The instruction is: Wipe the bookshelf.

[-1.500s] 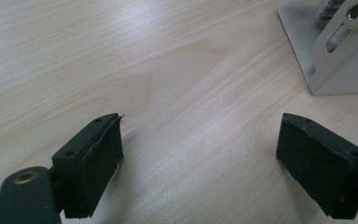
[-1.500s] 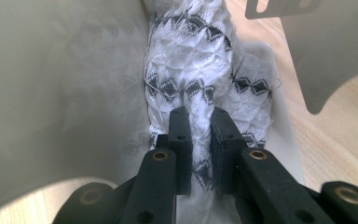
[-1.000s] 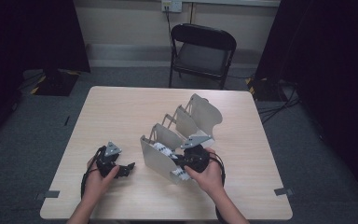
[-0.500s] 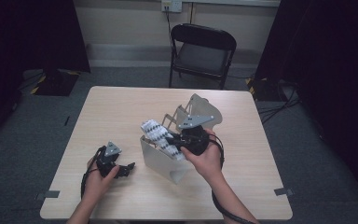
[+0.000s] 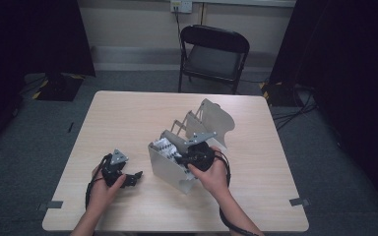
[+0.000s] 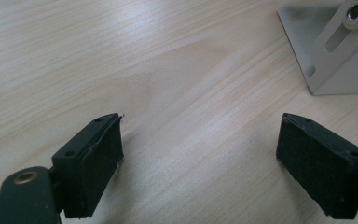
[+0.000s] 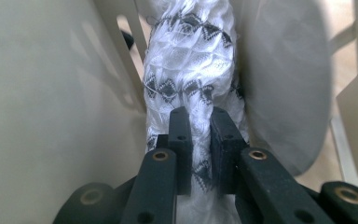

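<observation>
Wooden table (image 5: 128, 113): left tongs (image 6: 200, 154) spread, right tongs (image 7: 200, 140) pinching patterned cloth (image 7: 191, 70).

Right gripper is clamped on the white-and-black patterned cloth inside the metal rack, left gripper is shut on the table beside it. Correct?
Not quite. The left gripper is open: the left gripper view shows its jaws wide apart over bare table, holding nothing. The rest stands: the right gripper is shut on the cloth between the plates of the metal rack.

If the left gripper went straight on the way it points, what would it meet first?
Probably bare table: the left gripper stands open, angled down at the wood. The grey metal rack lies off to the right of that line, though depth is unclear.
</observation>
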Motion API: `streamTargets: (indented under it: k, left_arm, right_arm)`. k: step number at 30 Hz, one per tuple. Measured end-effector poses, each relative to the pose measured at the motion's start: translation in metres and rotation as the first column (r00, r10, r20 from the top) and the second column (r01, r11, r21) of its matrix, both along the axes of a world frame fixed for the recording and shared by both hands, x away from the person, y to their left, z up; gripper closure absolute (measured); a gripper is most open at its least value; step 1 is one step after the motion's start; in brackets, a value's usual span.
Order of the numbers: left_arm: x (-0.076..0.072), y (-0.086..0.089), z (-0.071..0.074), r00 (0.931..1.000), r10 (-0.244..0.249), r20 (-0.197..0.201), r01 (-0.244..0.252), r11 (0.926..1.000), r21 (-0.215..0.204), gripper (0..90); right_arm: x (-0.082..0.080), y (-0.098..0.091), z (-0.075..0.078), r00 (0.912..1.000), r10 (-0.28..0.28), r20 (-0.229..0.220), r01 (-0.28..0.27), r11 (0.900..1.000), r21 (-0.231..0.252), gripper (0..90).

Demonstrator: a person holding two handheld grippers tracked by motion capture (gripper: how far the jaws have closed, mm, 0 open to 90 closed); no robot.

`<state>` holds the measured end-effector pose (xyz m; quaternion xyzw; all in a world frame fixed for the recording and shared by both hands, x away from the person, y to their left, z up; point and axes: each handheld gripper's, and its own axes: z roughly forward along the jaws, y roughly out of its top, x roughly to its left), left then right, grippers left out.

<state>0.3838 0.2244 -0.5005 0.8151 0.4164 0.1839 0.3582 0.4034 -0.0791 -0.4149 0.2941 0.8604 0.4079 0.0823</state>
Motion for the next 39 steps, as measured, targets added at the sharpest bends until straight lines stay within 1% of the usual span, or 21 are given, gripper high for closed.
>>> streamTargets:
  k: [5, 10, 15, 20, 24, 27, 30, 32, 34, 38, 39]
  left_arm:
    - [0.0, 0.0, 0.0, 1.0, 0.0, 0.0, 0.0, 1.0, 0.0, 14.1]
    - [0.0, 0.0, 0.0, 1.0, 0.0, 0.0, 0.0, 1.0, 0.0, 14.1]
    - [0.0, 0.0, 0.0, 1.0, 0.0, 0.0, 0.0, 1.0, 0.0, 14.1]
    - [0.0, 0.0, 0.0, 1.0, -0.001, 0.0, 0.001, 1.0, 0.0, 14.1]
    - [0.0, 0.0, 0.0, 1.0, 0.0, 0.0, 0.0, 1.0, 0.0, 14.1]
    - [0.0, 0.0, 0.0, 1.0, -0.001, 0.0, 0.001, 1.0, 0.0, 14.1]
    - [0.0, 0.0, 0.0, 1.0, -0.001, 0.0, 0.001, 1.0, 0.0, 14.0]
    - [0.0, 0.0, 0.0, 1.0, 0.0, 0.0, 0.0, 1.0, 0.0, 14.1]
    - [0.0, 0.0, 0.0, 1.0, 0.0, 0.0, 0.0, 1.0, 0.0, 14.0]
    - [0.0, 0.0, 0.0, 1.0, 0.0, 0.0, 0.0, 1.0, 0.0, 14.1]
    - [0.0, 0.0, 0.0, 1.0, 0.0, 0.0, 0.0, 1.0, -0.001, 14.0]
  right_arm:
    - [-0.004, -0.002, -0.016, 0.9997, 0.003, -0.024, -0.003, 0.9999, -0.015, 81.1]
    - [-0.008, -0.005, -0.034, 0.9983, 0.002, -0.058, -0.003, 0.9995, -0.03, 81.1]
    - [-0.012, -0.005, -0.048, 0.9965, 0.007, -0.083, -0.011, 0.9991, -0.041, 81.1]
    - [-0.016, -0.005, -0.058, 0.9956, 0.012, -0.093, -0.017, 0.9986, -0.049, 81.1]
    - [-0.018, -0.006, -0.06, 0.9953, 0.013, -0.096, -0.017, 0.9989, -0.044, 81.0]
    - [-0.017, -0.009, -0.055, 0.9956, 0.009, -0.093, -0.013, 0.999, -0.043, 81.0]
    - [-0.016, -0.014, -0.043, 0.9971, 0.004, -0.076, -0.005, 0.9998, -0.019, 81.0]
    - [-0.015, -0.017, -0.029, 0.9985, 0.003, -0.055, -0.003, 1.0, -0.002, 81.0]
    - [-0.014, -0.019, -0.013, 0.9996, 0.01, -0.028, -0.009, 0.9996, 0.028, 81.0]
    - [-0.017, -0.015, 0.023, 0.9987, 0.032, 0.041, -0.034, 0.9981, 0.052, 80.9]
    - [-0.017, -0.014, 0.027, 0.998, 0.039, 0.051, -0.041, 0.9976, 0.055, 80.9]
